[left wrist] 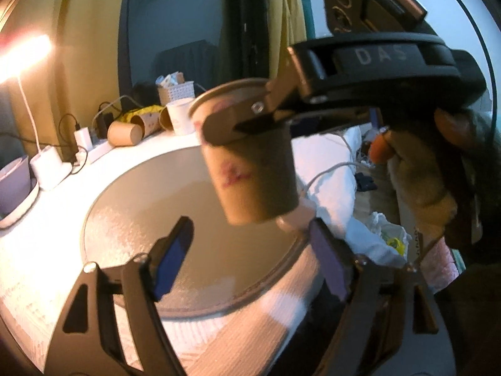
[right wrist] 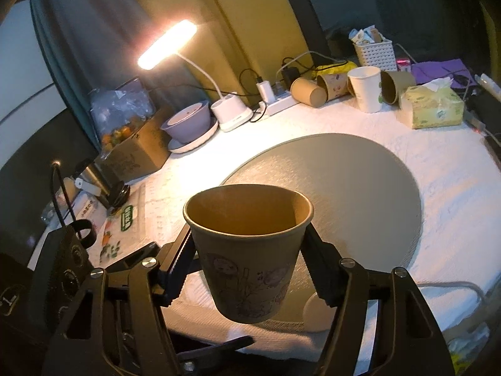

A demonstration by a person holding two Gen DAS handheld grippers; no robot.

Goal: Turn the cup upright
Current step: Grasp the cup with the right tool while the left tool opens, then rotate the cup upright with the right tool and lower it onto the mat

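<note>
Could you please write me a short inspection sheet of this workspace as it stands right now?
Surface: white cloth with a round grey mat.
Job's things: brown paper cup, mouth up, held above the mat, off the surface.
Clutter: spare cups, tissue box, basket, bowl, cardboard box.
Grippers: right gripper jaws clamp the cup's sides; left gripper jaws open, empty.
Cables: chargers in a power strip; white cable near the edge.
Surroundings: lit desk lamp, curtains.
</note>
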